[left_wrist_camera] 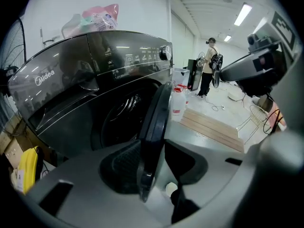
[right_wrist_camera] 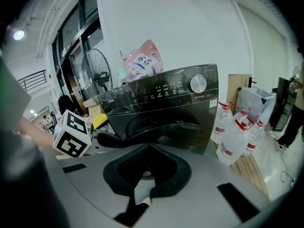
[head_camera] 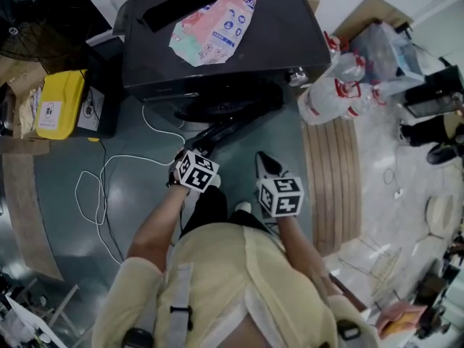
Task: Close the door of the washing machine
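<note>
A dark grey front-loading washing machine (head_camera: 217,49) stands at the top of the head view, its round door (head_camera: 225,127) swung open toward me. In the left gripper view the door (left_wrist_camera: 159,118) shows edge-on, and its rim lies between the jaws of my left gripper (left_wrist_camera: 154,150). The rim rests by the left pad, with a gap to the right pad. My right gripper (head_camera: 267,164) hangs to the right of the door, apart from it. Seen from that gripper, the right gripper (right_wrist_camera: 149,148) has its tips together with nothing between them, and the door (right_wrist_camera: 156,129) lies ahead.
A pink pouch (head_camera: 215,26) lies on the machine's top. Several water bottles (head_camera: 330,85) stand at its right, beside wooden boards (head_camera: 330,180). A white cable (head_camera: 116,165) loops over the floor at left, near a yellow case (head_camera: 58,104). A person (left_wrist_camera: 209,65) stands far off.
</note>
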Available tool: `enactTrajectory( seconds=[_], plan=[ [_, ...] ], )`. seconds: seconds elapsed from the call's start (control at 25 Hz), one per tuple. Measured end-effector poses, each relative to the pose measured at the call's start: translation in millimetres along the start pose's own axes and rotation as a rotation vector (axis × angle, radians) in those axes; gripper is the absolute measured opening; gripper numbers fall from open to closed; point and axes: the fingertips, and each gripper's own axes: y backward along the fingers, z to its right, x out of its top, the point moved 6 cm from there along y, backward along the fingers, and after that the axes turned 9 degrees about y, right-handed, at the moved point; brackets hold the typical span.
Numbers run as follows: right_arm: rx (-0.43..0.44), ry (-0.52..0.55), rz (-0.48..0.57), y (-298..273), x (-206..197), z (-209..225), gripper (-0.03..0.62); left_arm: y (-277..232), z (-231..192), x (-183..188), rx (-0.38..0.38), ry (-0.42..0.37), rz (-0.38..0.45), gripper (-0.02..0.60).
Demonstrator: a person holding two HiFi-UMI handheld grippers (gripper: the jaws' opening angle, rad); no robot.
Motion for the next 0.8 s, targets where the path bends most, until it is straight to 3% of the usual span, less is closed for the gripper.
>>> enactTrajectory(
  seconds=[0.8],
  plan=[
    [-0.033,-0.037,-0.051,-39.2,20.5,-10.5,0.006,-18.4,-64.2,32.7,-0.033,-0.119,0.036,0.166]
  ],
)
